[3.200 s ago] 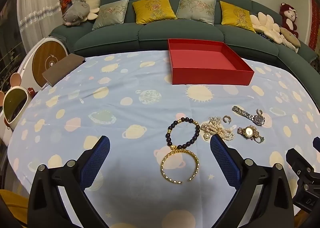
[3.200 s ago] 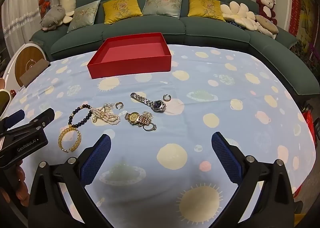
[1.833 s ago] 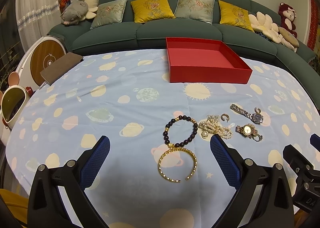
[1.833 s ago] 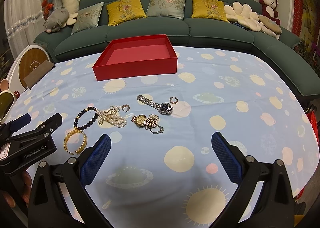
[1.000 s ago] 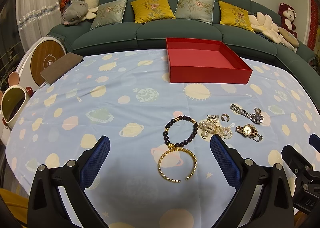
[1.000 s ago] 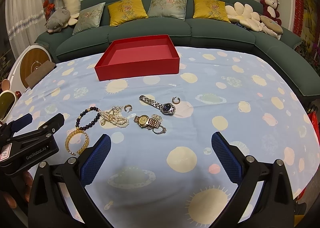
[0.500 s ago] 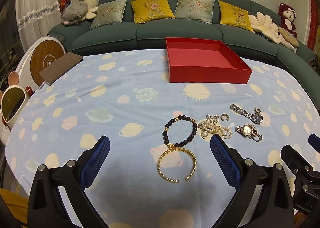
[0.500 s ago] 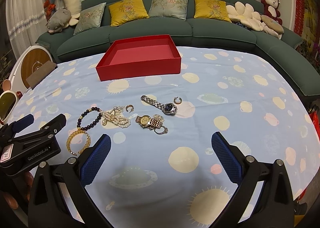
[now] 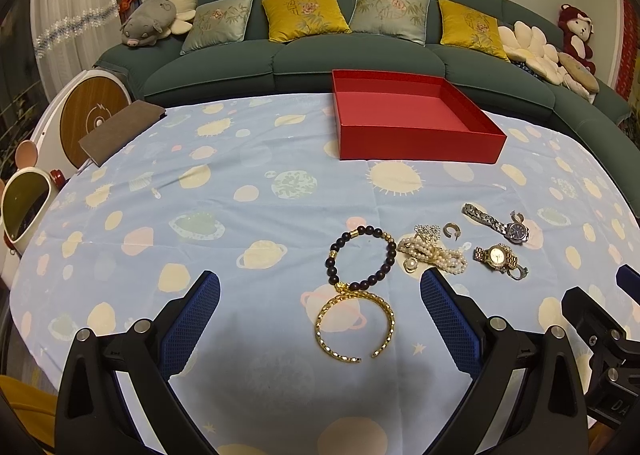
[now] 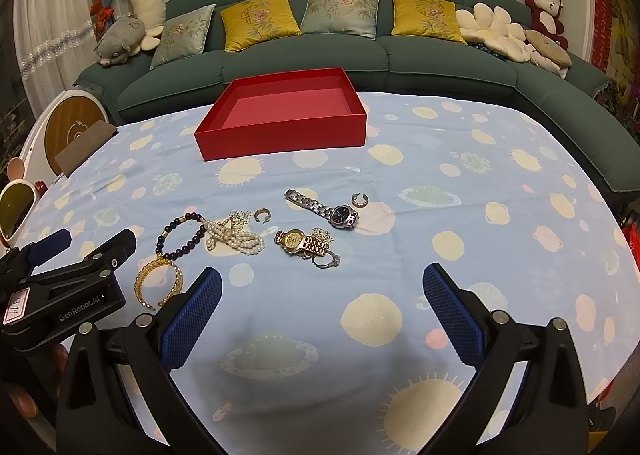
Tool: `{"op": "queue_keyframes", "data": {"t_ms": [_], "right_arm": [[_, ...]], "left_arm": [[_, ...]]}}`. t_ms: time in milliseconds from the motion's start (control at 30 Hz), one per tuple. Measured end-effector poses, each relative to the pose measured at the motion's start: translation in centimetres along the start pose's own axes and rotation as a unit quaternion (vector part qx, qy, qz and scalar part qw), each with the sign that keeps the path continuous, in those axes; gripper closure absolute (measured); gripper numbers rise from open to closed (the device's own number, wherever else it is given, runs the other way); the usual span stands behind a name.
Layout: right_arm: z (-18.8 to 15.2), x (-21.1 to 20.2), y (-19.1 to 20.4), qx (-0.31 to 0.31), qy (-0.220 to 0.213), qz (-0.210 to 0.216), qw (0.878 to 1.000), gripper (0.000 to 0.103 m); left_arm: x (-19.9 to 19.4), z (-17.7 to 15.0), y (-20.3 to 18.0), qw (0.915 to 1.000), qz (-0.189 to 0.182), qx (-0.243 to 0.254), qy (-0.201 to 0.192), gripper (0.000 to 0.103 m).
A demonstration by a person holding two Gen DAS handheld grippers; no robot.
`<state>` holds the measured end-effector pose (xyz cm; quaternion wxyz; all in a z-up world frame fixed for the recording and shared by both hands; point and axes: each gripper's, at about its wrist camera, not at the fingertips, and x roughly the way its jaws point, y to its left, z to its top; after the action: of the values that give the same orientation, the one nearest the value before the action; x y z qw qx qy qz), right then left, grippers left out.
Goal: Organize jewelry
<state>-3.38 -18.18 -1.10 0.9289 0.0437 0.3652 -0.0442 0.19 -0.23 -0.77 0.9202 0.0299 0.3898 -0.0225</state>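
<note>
Jewelry lies on the blue planet-print tablecloth (image 9: 240, 183): a gold bangle (image 9: 355, 325), a dark bead bracelet (image 9: 362, 257), a pearl strand (image 9: 434, 255), a gold watch (image 9: 496, 255), a silver watch (image 9: 496, 221) and small ear hoops (image 9: 452, 230). An empty red box (image 9: 412, 123) stands behind them. My left gripper (image 9: 320, 295) is open, its jaws either side of the bangle and above it. My right gripper (image 10: 322, 291) is open, just short of the gold watch (image 10: 298, 241) and a ring (image 10: 326, 260).
A green sofa (image 9: 320, 63) with cushions and plush toys curves behind the table. A brown pad (image 9: 120, 131) lies at the table's far left edge. A round white appliance (image 9: 88, 115) stands off the left side. The left gripper (image 10: 52, 255) shows in the right wrist view.
The right gripper has drifted slightly forward and left toward the jewelry. The left gripper has barely moved. Nothing was picked up.
</note>
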Motion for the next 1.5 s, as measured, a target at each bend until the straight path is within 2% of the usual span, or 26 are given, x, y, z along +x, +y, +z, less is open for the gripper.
{"op": "queue_keyframes", "data": {"t_ms": [133, 233, 367, 467, 833, 967, 1067, 1133, 1200, 1500], "right_arm": [[0.3, 0.3, -0.7, 0.009, -0.007, 0.000, 1.000, 0.005], [0.8, 1.2, -2.1, 0.031, -0.006, 0.002, 1.000, 0.009], [1.7, 3.5, -4.1, 0.067, 0.012, 0.015, 0.998, 0.031], [2.2, 5.5, -5.2, 0.099, 0.030, 0.038, 0.994, 0.038], [3.0, 10.1, -4.0, 0.091, 0.059, 0.030, 0.994, 0.041], [3.0, 11.4, -4.2, 0.098, 0.069, 0.031, 0.992, 0.052], [2.9, 12.2, -4.2, 0.098, 0.079, 0.034, 0.991, 0.066], [2.9, 12.2, -4.0, 0.094, 0.076, 0.031, 0.992, 0.068], [3.0, 12.3, -3.9, 0.090, 0.077, 0.032, 0.992, 0.077], [2.8, 11.9, -3.9, 0.091, 0.072, 0.047, 0.992, 0.091]], "left_arm": [[0.3, 0.2, 0.2, 0.9999, 0.005, -0.003, 0.008, 0.005], [0.7, 0.3, 0.8, 0.9997, 0.014, -0.014, 0.014, 0.005], [1.6, 0.5, 1.7, 0.9991, 0.016, -0.034, 0.022, 0.005], [2.3, 0.5, 2.3, 0.9988, 0.010, -0.041, 0.024, 0.005], [4.9, 0.0, 3.0, 0.9980, -0.010, -0.028, 0.055, 0.005], [5.5, -0.2, 3.3, 0.9978, -0.016, -0.029, 0.058, 0.005], [5.6, -0.2, 3.4, 0.9977, -0.021, -0.027, 0.058, 0.005], [5.7, -0.3, 3.3, 0.9978, -0.025, -0.025, 0.056, 0.005], [5.8, -0.3, 3.2, 0.9979, -0.026, -0.021, 0.056, 0.005], [6.5, -0.3, 2.3, 0.9974, -0.037, -0.015, 0.061, 0.005]]}}
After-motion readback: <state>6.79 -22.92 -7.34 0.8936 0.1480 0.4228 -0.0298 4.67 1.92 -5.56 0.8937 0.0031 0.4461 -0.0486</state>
